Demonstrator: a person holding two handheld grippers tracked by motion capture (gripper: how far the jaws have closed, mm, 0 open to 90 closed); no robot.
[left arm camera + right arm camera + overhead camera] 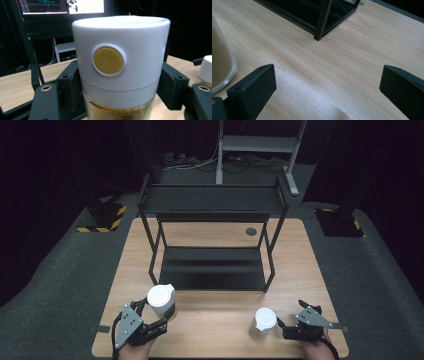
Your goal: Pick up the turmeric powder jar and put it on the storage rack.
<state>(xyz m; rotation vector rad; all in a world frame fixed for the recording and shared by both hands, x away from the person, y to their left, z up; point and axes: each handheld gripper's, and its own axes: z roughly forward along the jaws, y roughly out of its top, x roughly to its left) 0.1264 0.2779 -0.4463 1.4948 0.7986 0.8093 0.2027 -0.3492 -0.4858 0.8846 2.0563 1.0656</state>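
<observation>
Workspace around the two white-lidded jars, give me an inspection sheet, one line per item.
Surface: light wooden table, a round grommet near its far edge.
Job's things: left jar, white lid with a yellow round button, clear body with brownish contents; right jar stands on the table; black two-tier metal rack, both shelves bare.
Clutter: nothing seen.
Grippers: left gripper shut on the left jar, pads on both sides of its lid; right gripper open, jaws wide over bare wood, the right jar just beside one jaw.
Cables: loose cables on the floor behind the table.
Surroundings: grey carpet, dark backdrop, hazard-striped stand bases, a grey frame, monitors in the left gripper view.
</observation>
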